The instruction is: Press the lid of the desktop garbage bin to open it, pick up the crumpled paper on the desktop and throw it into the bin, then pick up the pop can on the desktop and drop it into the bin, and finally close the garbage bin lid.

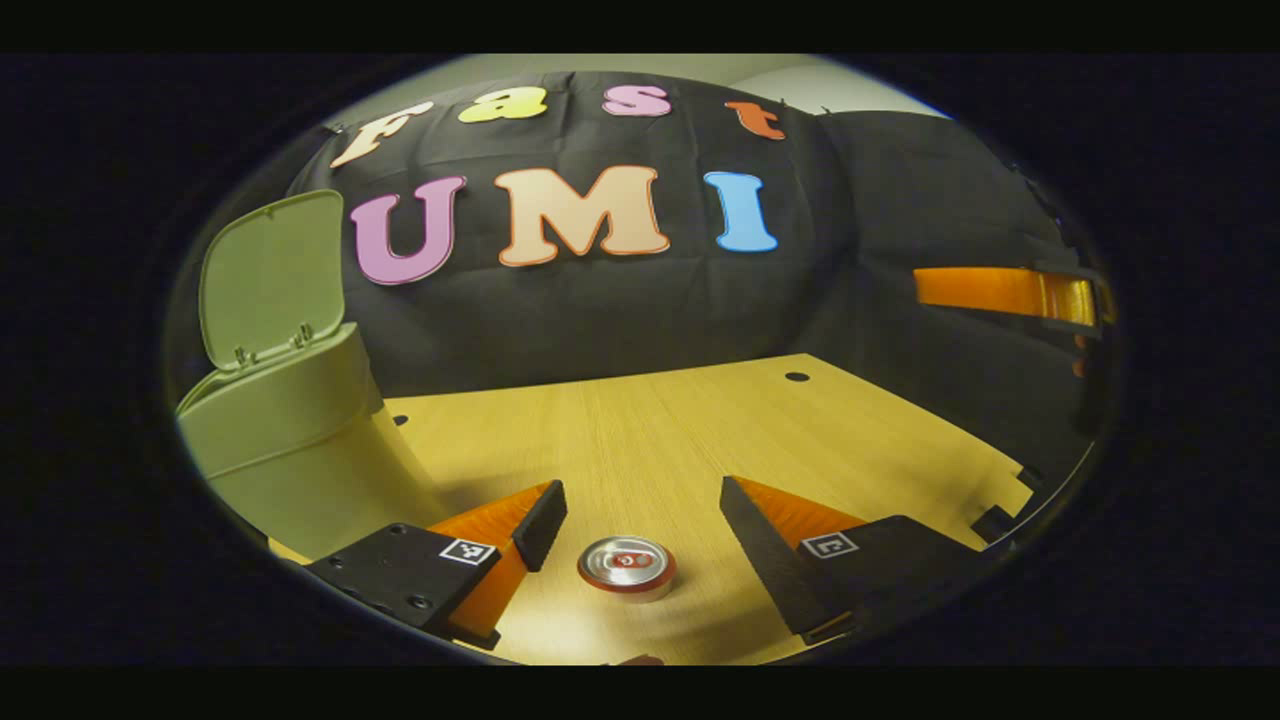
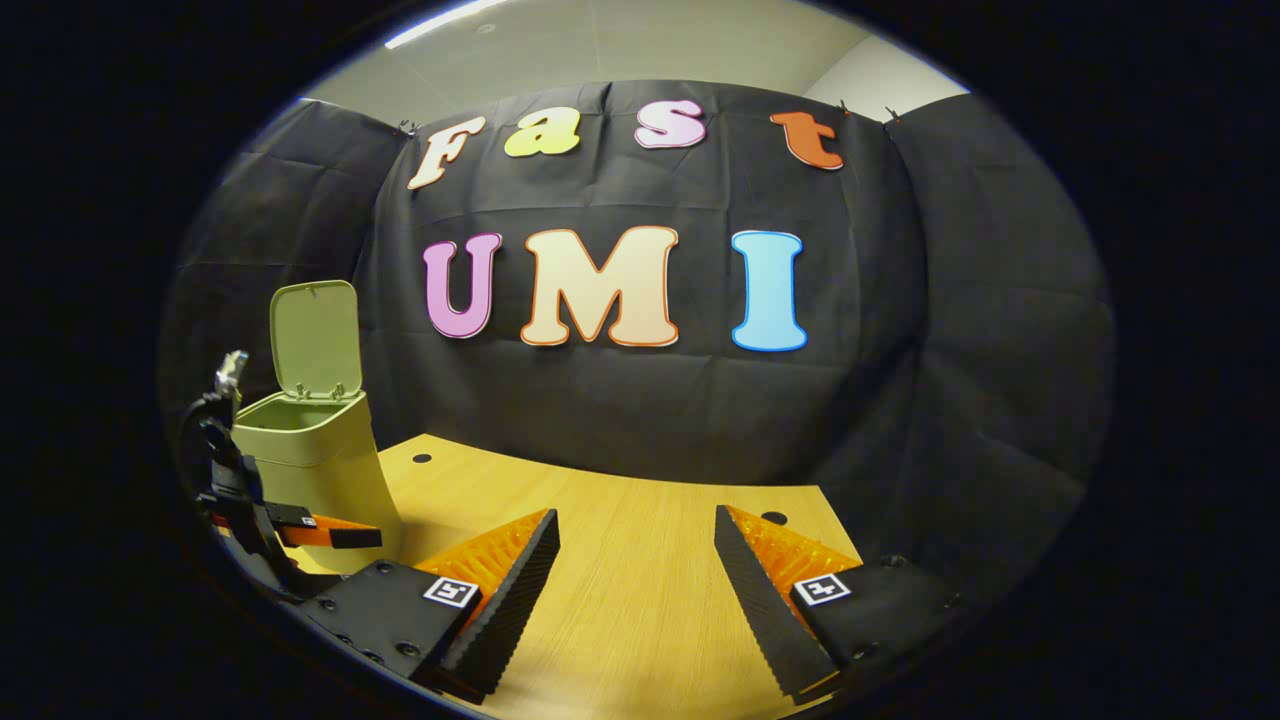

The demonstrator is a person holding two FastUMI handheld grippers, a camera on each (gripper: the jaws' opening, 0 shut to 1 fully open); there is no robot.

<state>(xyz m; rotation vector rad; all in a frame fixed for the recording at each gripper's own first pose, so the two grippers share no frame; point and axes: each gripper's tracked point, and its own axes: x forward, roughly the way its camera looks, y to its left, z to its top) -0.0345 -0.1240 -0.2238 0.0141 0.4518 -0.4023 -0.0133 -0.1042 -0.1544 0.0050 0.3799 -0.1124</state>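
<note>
In the left gripper view, the left gripper [image 1: 640, 525] hovers over a wooden table [image 1: 640, 430] with its 2 fingers spread wide and nothing between their pads. A can [image 1: 627, 567] stands upright on the table, seen from above, at about 6 o'clock in the view. It sits in the gap between the fingers, nearer the left one, touching neither. The bin [image 1: 290, 440] stands at about 9 o'clock, just beside the left finger. Its lid [image 1: 272, 277] is swung up and stands open on its rear hinge. At about 3 o'clock, the right gripper [image 1: 1010, 292] reaches in from the edge, well above the table; from here I cannot tell how its fingers stand.

In the right gripper view, the right gripper [image 2: 636, 560] is also released, its 2 fingers held far apart above bare table [image 2: 640, 600]. The bin [image 2: 325, 470] stands at about 9 o'clock with its lid [image 2: 315, 338] raised, its mouth open. The left gripper [image 2: 320, 535] shows low in front of the bin, at about 8 o'clock, near the table edge.
</note>
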